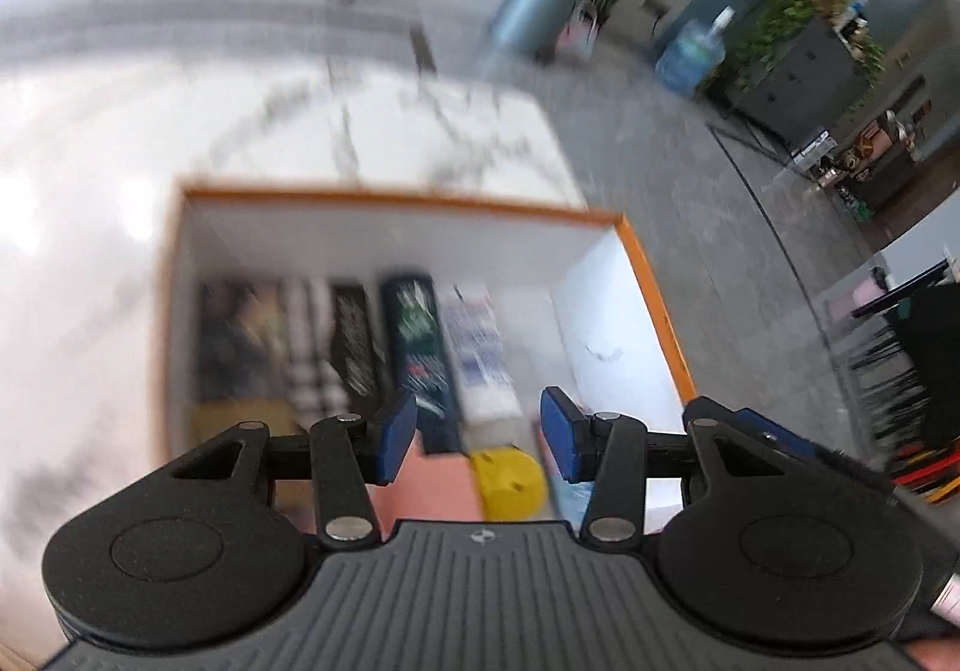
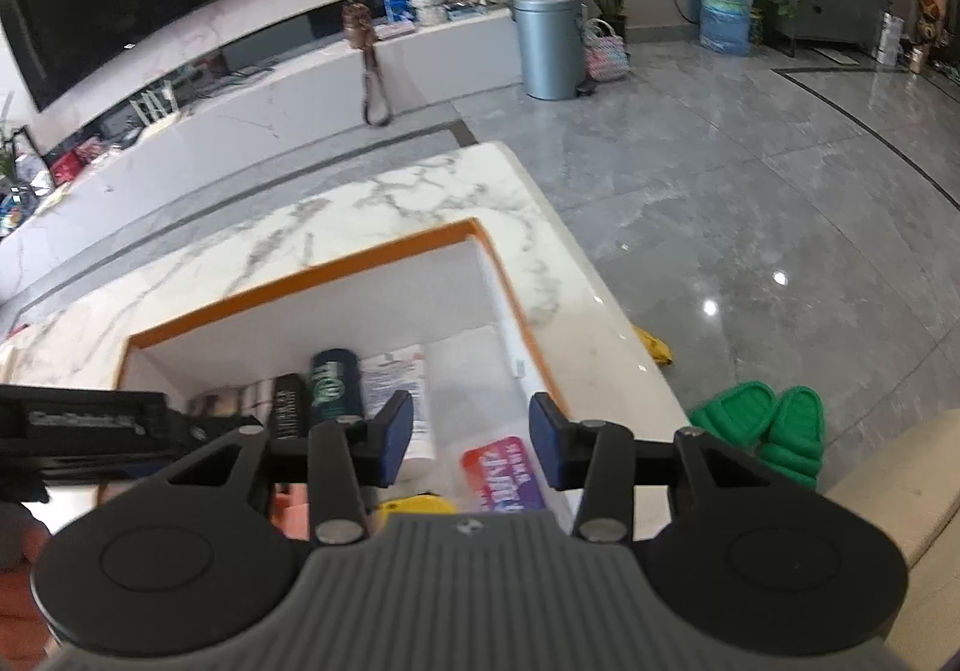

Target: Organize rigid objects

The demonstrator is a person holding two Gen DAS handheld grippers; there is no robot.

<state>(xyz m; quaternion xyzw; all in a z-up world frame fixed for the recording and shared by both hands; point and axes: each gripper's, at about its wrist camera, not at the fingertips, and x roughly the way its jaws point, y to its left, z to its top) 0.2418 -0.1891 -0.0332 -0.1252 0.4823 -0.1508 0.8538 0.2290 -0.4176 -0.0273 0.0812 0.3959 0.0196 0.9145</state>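
Note:
An orange-rimmed white box point(image 1: 414, 201) sits on a marble table point(image 1: 300, 131) and holds several items side by side: a dark tube point(image 1: 420, 335), a white tube point(image 1: 480, 353), a black item point(image 1: 354, 341), a yellow object point(image 1: 510, 482) and a pink one point(image 1: 438, 485). My left gripper point(image 1: 479, 443) is open and empty above the box. In the right wrist view the box point(image 2: 300, 275) shows the dark tube point(image 2: 336, 383), the white tube point(image 2: 396, 377) and a red-purple packet point(image 2: 504, 470). My right gripper point(image 2: 472, 449) is open and empty above it. The left wrist view is blurred.
The table's right edge point(image 2: 576, 251) drops to a grey tiled floor. Green slippers point(image 2: 762, 425) and a yellow item point(image 2: 654, 347) lie on the floor. A grey bin point(image 2: 549, 44), a water jug point(image 2: 726, 11) and a TV bench point(image 2: 240, 119) stand beyond. The left gripper's body point(image 2: 90, 431) is at left.

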